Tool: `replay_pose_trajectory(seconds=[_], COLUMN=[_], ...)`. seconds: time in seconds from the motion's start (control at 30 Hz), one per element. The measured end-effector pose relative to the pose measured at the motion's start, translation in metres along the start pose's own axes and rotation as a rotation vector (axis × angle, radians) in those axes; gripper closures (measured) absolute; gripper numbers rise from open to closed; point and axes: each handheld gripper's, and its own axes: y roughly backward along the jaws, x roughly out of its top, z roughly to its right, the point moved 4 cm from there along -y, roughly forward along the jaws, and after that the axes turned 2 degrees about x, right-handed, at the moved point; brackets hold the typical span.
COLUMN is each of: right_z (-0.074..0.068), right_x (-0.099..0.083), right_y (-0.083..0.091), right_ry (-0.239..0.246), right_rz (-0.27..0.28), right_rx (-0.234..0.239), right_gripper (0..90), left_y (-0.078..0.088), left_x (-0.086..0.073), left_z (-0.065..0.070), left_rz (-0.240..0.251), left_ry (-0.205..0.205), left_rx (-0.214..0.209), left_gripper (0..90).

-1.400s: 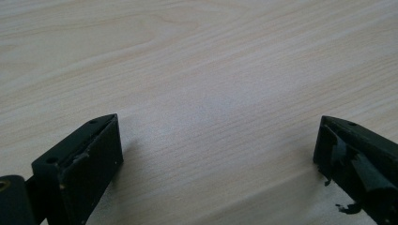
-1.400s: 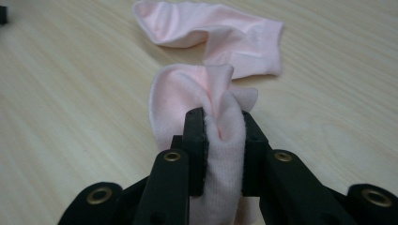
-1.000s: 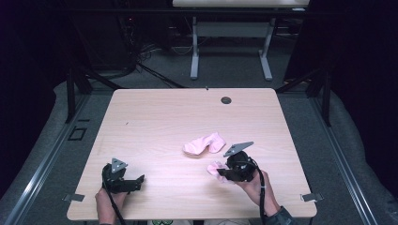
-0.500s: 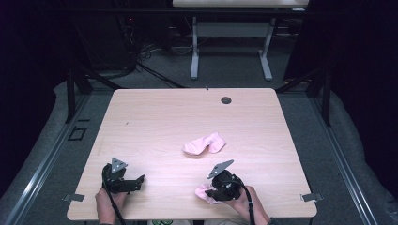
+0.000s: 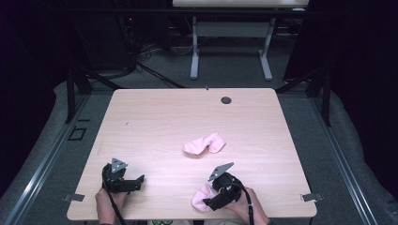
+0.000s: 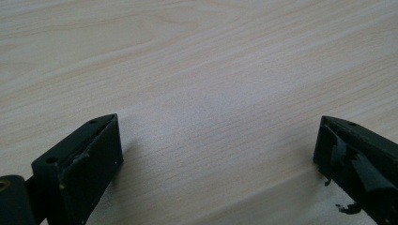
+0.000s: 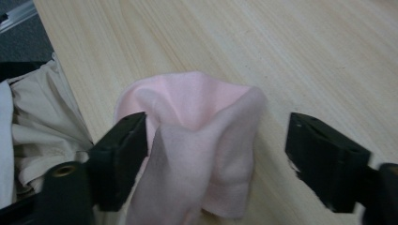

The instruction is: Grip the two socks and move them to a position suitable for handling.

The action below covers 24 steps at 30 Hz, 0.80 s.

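A: Where's the right gripper?
B: Down at the table's near edge, its jaws just sprung apart. A crumpled pink sock lies loose between them, brushing one jaw and clear of the other

A: And the other sock?
B: Mid-table, well apart

A: Left gripper?
B: Jaws spread wide over bare wood, grasping nothing
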Motion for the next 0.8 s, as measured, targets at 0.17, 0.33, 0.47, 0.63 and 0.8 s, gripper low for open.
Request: replay_pose_trajectory(seconds=[0.17, 0.33, 0.47, 0.63, 0.8], right_z=[0.009, 0.021, 0.032, 0.046, 0.056], right_x=[0.003, 0.005, 0.007, 0.007, 0.006], right_y=[0.015, 0.027, 0.034, 0.037, 0.036], right_ry=[-0.031, -0.052, -0.079, -0.116, -0.138], right_rz=[0.047, 0.066, 0.099, 0.131, 0.14], right_rx=[0.001, -0.014, -0.042, -0.059, -0.076], right_gripper=[7.0, 0.1, 0.0, 0.0, 0.0], left_y=[0.0, 0.0, 0.0, 0.0, 0.0], left_x=[0.0, 0.0, 0.0, 0.0, 0.0], left_z=[0.0, 0.0, 0.0, 0.0, 0.0], left_rz=[0.0, 0.001, 0.001, 0.002, 0.002], left_ry=[0.0, -0.001, -0.001, 0.0, 0.001], left_rx=[-0.001, 0.0, 0.0, 0.001, 0.0], left_gripper=[1.4, 1.4, 1.4, 1.5, 1.5])
